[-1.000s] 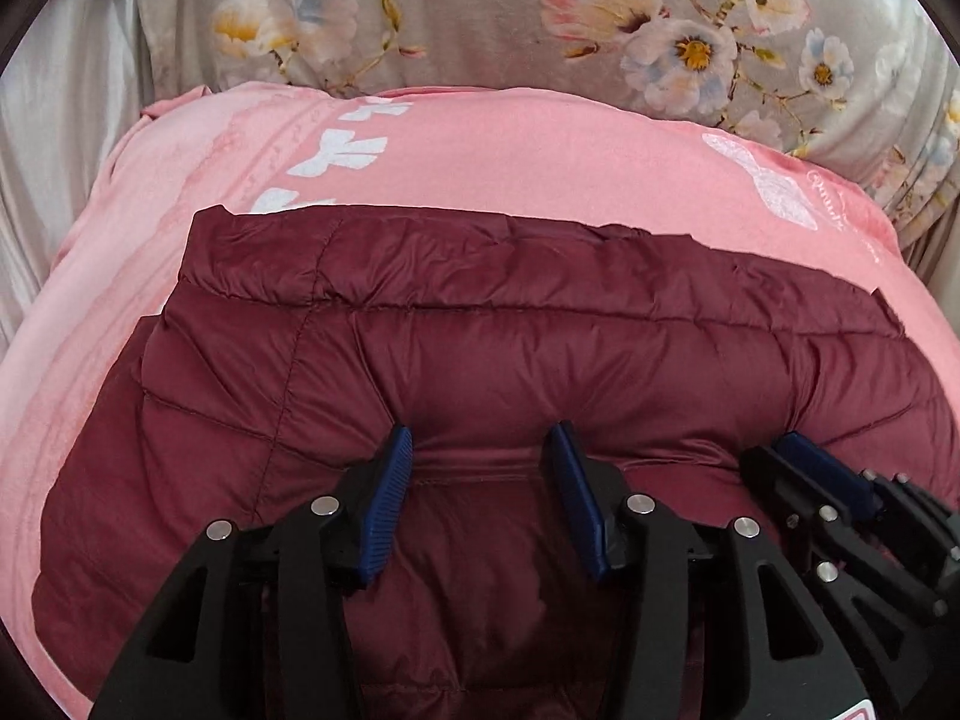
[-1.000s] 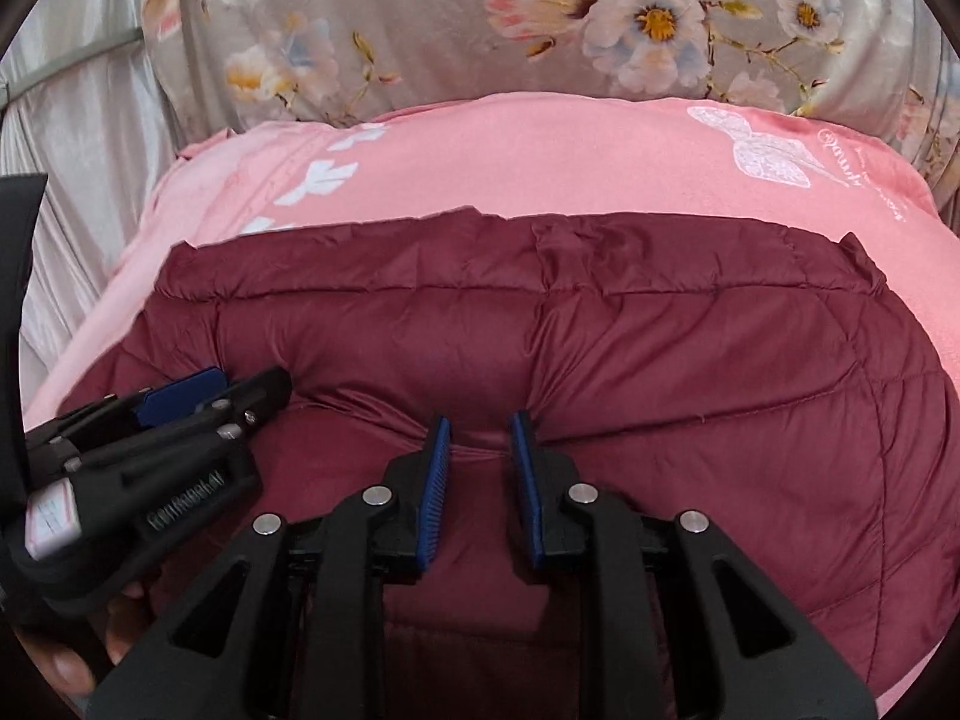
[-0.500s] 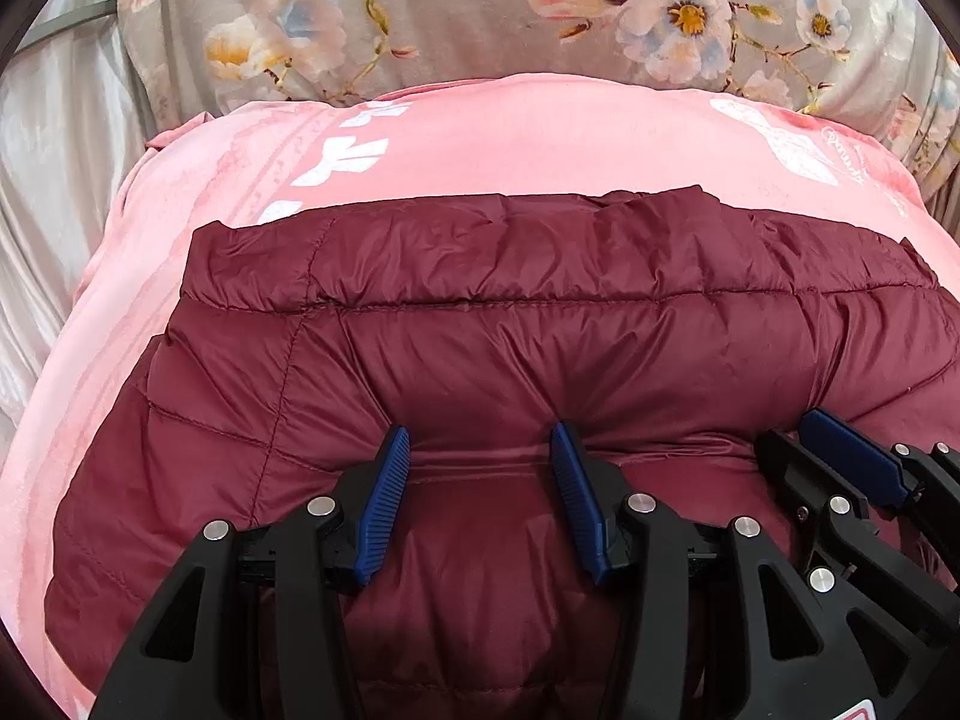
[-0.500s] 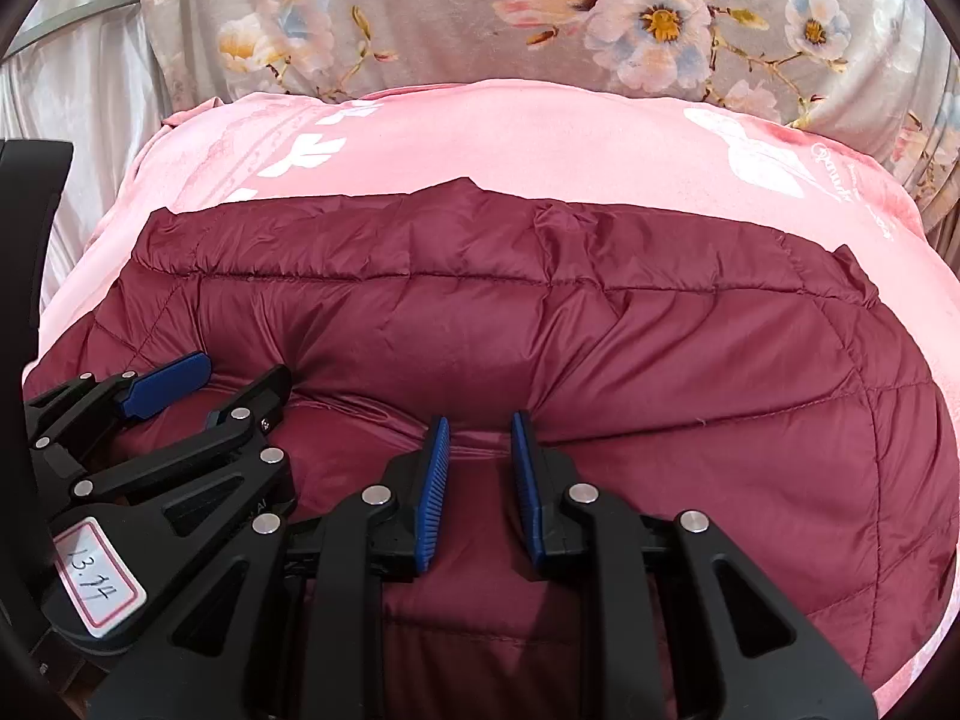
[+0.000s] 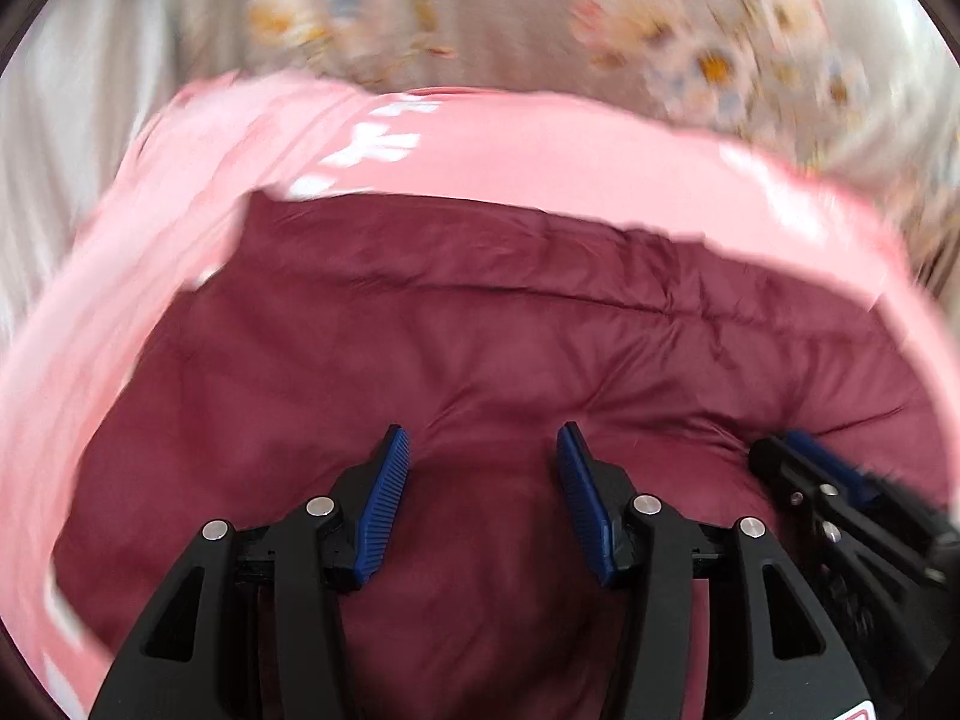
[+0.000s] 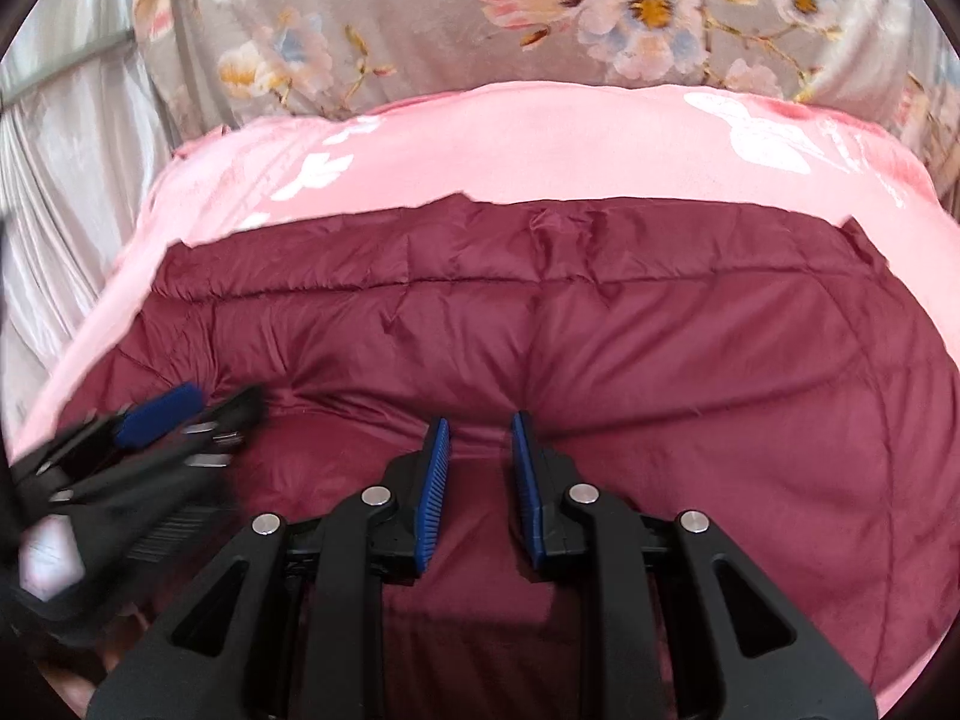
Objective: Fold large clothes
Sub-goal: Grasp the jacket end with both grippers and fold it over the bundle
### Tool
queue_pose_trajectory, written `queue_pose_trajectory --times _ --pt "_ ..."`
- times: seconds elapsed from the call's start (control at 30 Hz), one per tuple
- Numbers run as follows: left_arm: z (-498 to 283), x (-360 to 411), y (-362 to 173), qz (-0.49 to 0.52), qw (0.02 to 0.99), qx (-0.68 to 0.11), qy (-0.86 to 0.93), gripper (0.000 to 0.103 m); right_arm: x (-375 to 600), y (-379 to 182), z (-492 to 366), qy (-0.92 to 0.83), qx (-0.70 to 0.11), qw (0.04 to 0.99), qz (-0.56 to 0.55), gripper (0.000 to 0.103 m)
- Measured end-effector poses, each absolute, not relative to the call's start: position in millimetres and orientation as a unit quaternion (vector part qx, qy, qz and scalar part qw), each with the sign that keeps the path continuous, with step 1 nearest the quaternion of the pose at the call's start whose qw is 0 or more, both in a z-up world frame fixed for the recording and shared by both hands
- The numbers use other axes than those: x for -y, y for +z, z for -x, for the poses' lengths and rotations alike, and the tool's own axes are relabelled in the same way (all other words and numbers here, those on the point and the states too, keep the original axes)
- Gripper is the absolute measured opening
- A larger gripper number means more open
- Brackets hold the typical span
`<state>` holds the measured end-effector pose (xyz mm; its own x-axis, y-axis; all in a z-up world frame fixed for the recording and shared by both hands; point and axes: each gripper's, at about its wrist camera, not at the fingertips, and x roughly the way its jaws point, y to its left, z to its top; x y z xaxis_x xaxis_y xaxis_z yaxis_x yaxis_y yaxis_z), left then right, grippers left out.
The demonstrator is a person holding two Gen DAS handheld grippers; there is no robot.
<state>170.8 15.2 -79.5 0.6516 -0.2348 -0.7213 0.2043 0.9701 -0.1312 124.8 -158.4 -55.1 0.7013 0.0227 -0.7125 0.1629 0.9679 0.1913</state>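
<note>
Here the left gripper (image 5: 483, 495) has its jaws opening, the blue pads (image 5: 384, 510) spread wide apart in the lower middle of its own view, with maroon fabric showing in the gap but neither pad pressing on it. In the right wrist view the same tool appears blurred at the lower left (image 6: 180, 420). The right gripper (image 6: 480, 480) sits in the lower middle of its view with its jaws narrow; a raised pleat of fabric runs up between the blue pads (image 6: 435, 492), which appear to pinch it. That gripper also shows at the lower right edge of the left wrist view (image 5: 840, 492), smeared by motion.

Both tools sit on the near part of a maroon quilted puffer jacket (image 6: 660, 372), which fills the lower and middle portion of each frame. Its stitched channels run across, and the fabric bulges up just beyond the fingertips. The far edge of the jacket lies straight across the middle of the frame.

The jacket rests on a pink blanket (image 6: 510, 144) with white printed motifs, visible as a band above and to both sides of it. Beyond the blanket, across the top of the frame, is a grey floral cloth (image 6: 600, 6) with pale pink and blue blossoms. A silvery grey pleated fabric (image 6: 66, 138) hangs at the upper left. The left wrist view is heavily blurred.
</note>
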Motion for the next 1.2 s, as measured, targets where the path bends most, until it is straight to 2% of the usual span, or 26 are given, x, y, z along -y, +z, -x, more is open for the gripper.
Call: queue_pose_trajectory --times 0.13,0.33,0.5,0.6,0.73,1.0,1.2 --pt "-137 -80 -64 0.076 0.911 -0.394 -0.095 0.065 142 -42 -91 -0.028 -0.381 0.918 -0.108 0.023" --pt "-139 -159 -78 0.181 0.881 -0.436 -0.040 0.066 129 -49 -77 -0.033 -0.389 0.915 -0.104 0.023" --pt "-149 -169 -99 0.235 0.860 -0.450 -0.054 0.067 135 -48 -75 -0.027 -0.391 0.911 -0.129 0.023" --pt "-152 -164 -101 0.240 0.859 -0.448 -0.058 0.076 133 -48 -76 -0.029 -0.395 0.910 -0.124 0.023" --pt "-157 -154 -99 0.238 0.858 -0.452 -0.053 0.075 133 -54 -75 -0.030 -0.395 0.910 -0.127 0.023" --pt "-140 -198 -96 0.299 0.834 -0.463 -0.003 0.074 130 -37 -65 0.000 -0.382 0.911 -0.156 0.023" --pt "-147 -187 -102 0.315 0.825 -0.468 -0.031 0.074 117 -53 -72 0.002 -0.397 0.908 -0.135 0.023"
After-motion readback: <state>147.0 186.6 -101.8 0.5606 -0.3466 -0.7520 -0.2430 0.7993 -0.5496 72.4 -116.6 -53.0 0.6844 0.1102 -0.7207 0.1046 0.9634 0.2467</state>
